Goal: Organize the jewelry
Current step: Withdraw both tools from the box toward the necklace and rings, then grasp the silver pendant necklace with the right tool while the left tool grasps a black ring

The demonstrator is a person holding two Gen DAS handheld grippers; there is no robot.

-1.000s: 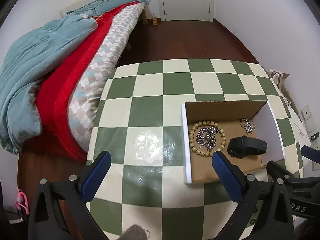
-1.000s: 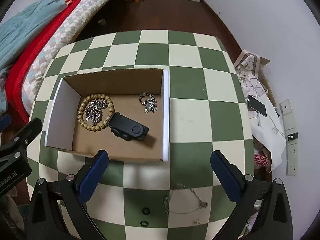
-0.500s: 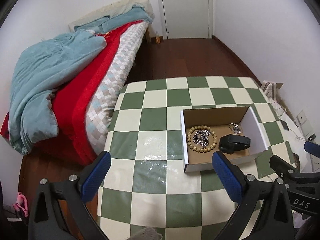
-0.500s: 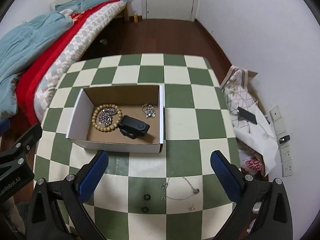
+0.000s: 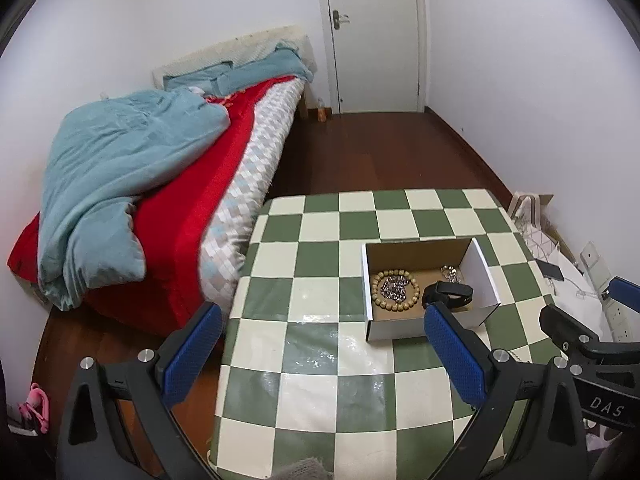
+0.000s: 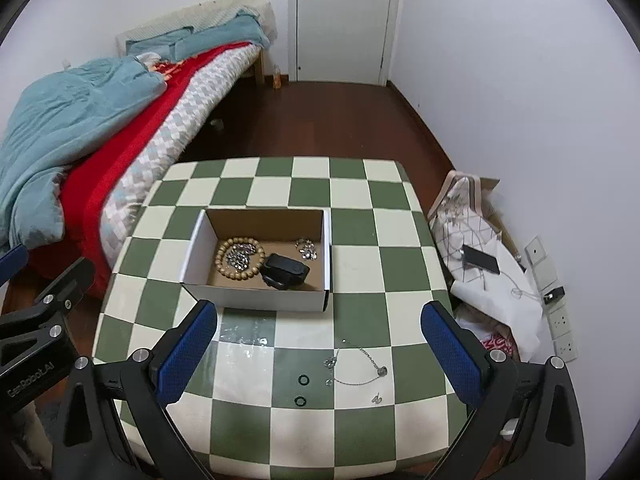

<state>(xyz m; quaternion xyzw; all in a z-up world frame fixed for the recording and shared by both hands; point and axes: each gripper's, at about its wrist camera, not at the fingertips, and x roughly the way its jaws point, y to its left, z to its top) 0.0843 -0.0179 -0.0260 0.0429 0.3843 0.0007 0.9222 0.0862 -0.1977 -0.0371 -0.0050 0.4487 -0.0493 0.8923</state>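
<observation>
One box (image 6: pixel 256 298), one bead bracelet (image 6: pixel 240 258), two black rings (image 6: pixel 303 379), one necklace (image 6: pixel 360 364)

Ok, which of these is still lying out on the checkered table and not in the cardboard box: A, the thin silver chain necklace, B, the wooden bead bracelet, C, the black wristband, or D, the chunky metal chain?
A: the thin silver chain necklace lies on the checkered table in front of the cardboard box, while the wooden bead bracelet, black wristband and chunky metal chain sit inside it.

White walls, white door (image 6: pixel 343 20), dark wood floor (image 6: pixel 320 120), bed (image 5: pixel 168 184) w/ red & teal bedding.
</observation>
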